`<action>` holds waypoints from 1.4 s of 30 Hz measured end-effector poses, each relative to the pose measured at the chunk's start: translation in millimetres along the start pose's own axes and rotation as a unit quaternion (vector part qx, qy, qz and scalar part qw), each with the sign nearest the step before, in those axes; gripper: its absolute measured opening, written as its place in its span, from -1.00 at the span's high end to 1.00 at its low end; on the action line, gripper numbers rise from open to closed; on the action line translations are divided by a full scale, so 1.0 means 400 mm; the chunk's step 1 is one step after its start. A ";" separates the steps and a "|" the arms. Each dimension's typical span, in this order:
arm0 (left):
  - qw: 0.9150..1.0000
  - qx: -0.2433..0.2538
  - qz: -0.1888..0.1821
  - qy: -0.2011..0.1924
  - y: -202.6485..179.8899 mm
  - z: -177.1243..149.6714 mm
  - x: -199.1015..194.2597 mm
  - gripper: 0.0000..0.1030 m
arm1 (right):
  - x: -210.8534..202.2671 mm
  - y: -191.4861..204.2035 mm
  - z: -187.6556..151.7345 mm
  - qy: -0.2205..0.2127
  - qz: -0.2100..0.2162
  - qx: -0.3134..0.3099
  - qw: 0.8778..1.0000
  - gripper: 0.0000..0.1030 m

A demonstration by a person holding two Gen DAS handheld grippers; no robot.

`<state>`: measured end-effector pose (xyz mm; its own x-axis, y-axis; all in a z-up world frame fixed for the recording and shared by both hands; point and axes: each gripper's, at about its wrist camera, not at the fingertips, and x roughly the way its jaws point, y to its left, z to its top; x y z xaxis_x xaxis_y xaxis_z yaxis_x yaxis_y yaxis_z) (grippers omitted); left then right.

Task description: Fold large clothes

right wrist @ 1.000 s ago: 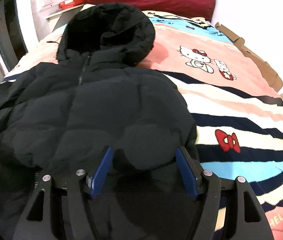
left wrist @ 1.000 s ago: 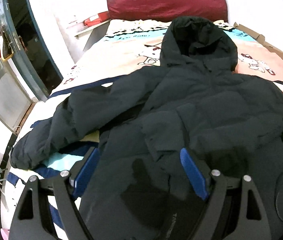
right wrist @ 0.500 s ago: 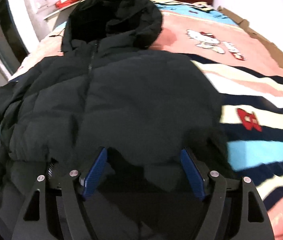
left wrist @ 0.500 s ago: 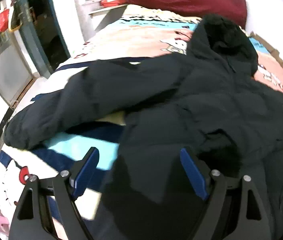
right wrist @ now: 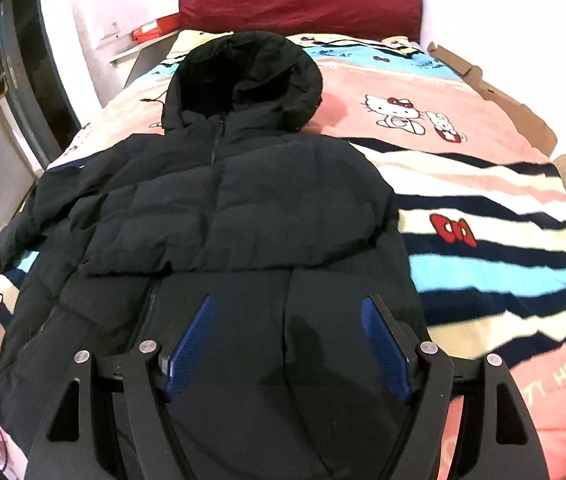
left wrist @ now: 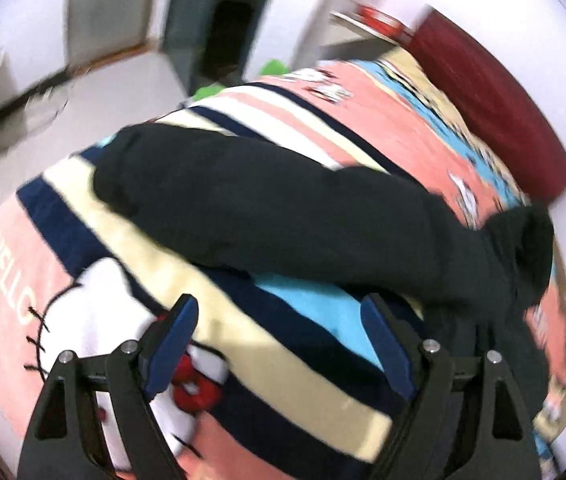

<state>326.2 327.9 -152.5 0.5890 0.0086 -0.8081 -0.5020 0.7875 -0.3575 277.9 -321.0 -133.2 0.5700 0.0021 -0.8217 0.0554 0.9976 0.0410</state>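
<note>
The black hooded puffer jacket [right wrist: 223,216] lies spread mid-bed on the striped cartoon blanket [right wrist: 483,208], one sleeve folded across its chest, the other sleeve [left wrist: 267,204] outstretched towards the bed's edge. Left gripper [left wrist: 279,344] and right gripper [right wrist: 287,340] gape, empty. Most folding remains.

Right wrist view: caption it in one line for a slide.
Open right tongs hover over a black hooded puffer jacket spread on a striped cartoon-cat blanket, dark red headboard behind.
</note>
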 end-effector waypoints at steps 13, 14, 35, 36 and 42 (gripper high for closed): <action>0.973 -0.222 -0.060 0.008 0.292 0.117 0.147 -0.17 | -0.043 -0.115 -0.066 0.005 -0.033 0.044 0.998 -0.47; 0.971 -0.231 -0.066 0.007 0.300 0.121 0.156 0.04 | -0.047 -0.121 -0.069 0.005 -0.037 0.045 0.998 -0.47; 0.987 -0.099 -0.115 -0.050 0.080 0.205 -0.048 0.88 | -0.155 -0.230 -0.121 -0.035 -0.062 0.080 0.994 -0.47; 0.987 -0.089 -0.122 -0.053 0.054 0.211 -0.067 0.88 | -0.164 -0.234 -0.124 -0.039 -0.062 0.081 0.994 -0.47; 0.983 -0.009 -0.167 -0.079 -0.150 0.223 -0.230 0.88 | -0.206 -0.264 -0.153 -0.058 -0.055 0.096 0.992 -0.47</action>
<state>358.7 334.9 -15.0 0.8131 -0.1523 -0.5618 -0.2738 0.7516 -0.6001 174.9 -422.3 -104.4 0.6423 -0.1258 -0.7561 0.2720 0.9596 0.0714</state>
